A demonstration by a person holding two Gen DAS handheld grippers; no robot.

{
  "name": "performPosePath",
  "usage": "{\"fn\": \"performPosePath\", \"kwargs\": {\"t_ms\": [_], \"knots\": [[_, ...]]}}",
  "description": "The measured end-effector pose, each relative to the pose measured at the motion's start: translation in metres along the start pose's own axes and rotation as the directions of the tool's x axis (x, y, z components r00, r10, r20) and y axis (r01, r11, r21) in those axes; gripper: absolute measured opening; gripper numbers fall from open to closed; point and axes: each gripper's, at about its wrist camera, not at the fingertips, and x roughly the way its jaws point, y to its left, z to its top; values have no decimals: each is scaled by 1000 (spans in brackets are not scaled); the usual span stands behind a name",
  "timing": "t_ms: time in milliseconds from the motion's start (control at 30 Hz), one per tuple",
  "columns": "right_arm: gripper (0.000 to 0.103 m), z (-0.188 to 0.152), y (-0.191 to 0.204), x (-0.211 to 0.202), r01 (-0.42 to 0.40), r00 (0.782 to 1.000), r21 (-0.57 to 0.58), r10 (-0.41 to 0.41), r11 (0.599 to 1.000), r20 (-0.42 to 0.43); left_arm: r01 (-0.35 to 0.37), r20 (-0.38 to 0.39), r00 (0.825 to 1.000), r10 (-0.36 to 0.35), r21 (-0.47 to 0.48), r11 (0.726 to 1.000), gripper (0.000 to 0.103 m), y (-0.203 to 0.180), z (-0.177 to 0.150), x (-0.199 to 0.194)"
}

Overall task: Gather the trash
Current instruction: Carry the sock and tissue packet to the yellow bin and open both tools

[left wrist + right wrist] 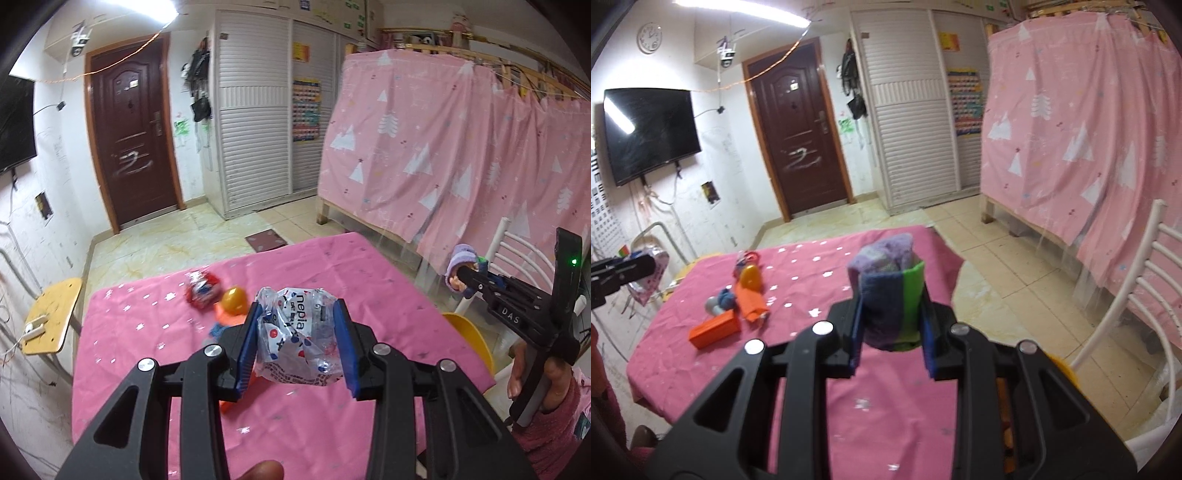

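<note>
On the pink-clothed surface (798, 266), from the left, one orange box (716, 329) is lying flat with its inside out of sight, beside one orange egg-shaped thing (752, 277) and one red wrapper (201, 291), blurred. The left gripper (297, 341) is holding one crumpled clear plastic wrapper (299, 341) above the cloth, fingers (246, 345) clamping it. Further right, the right gripper (891, 325) is gripping one purple-and-green knitted bundle (888, 291), fingers pressing its sides; its lower end is hidden.

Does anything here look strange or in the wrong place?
Yes. The task is trash, yet the right tool is shut on a small doll in knitted clothes, not litter. The left tool holds a crumpled plastic wrapper, which fits.
</note>
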Motion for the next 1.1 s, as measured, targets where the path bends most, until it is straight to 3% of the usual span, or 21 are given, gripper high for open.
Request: {"fn": "performPosePath", "kwargs": {"t_ms": [367, 733, 767, 867, 1100], "knots": [[25, -4, -58, -9, 131, 991, 66, -131, 989, -8, 90, -55, 995, -83, 131, 987, 31, -85, 18, 41], [30, -20, -105, -6, 198, 978, 109, -189, 974, -87, 202, -159, 971, -176, 164, 965, 31, -155, 31, 87], [35, -22, -108, -5, 196, 978, 110, -186, 974, -95, 209, -167, 969, -182, 166, 964, 31, -162, 31, 91], [67, -25, -116, -3, 183, 979, 123, -169, 975, -113, 243, -198, 958, -209, 168, 955, 31, -182, 34, 102], [69, -31, -139, -10, 225, 972, 175, -209, 958, -105, 287, -262, 935, -240, 162, 944, 31, -218, 28, 127]]}}
